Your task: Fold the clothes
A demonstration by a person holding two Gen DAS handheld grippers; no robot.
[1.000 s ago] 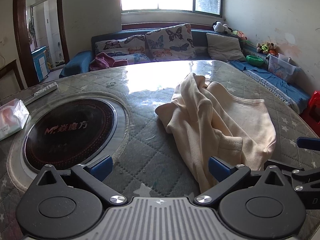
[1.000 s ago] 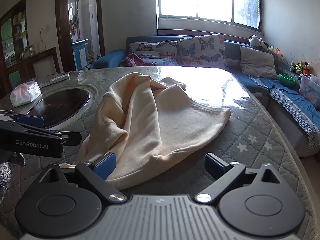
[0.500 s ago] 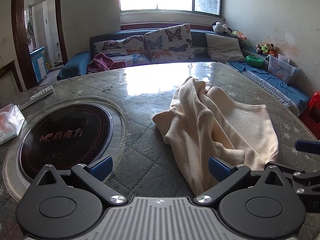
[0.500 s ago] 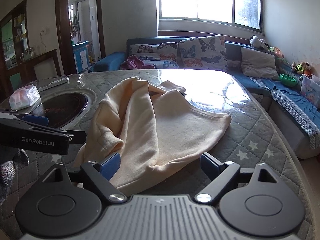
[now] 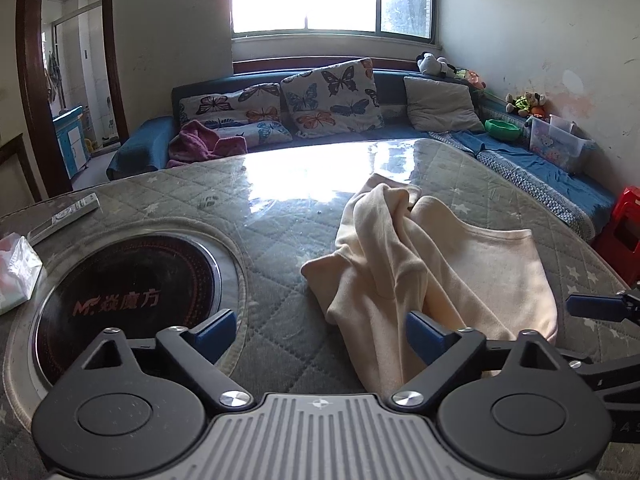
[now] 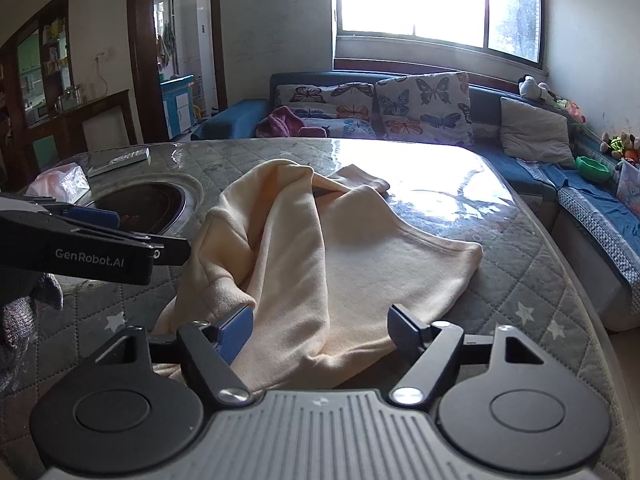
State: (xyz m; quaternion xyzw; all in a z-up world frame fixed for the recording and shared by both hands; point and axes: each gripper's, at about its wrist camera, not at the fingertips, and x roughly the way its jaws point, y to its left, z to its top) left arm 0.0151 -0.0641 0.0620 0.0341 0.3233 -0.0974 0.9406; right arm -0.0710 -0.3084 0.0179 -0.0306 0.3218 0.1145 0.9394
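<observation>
Cream garment (image 6: 352,264) lies rumpled (unfolded) so both the left gripper (image 5: 316,330) and right gripper (image 6: 320,326) hover wide open, empty, near its hem.

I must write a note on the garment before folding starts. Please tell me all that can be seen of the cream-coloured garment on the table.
The cream garment looks like soft, thick knit, perhaps fleece. It lies crumpled and unfolded on the quilted table cover, right of the round dark cooktop. A raised ridge of folds runs along its left part; the right part lies flatter, with a stitched hem edge. A cuffed sleeve end reaches the far side. The right gripper is over its near edge with open jaws, gripping nothing.
</observation>
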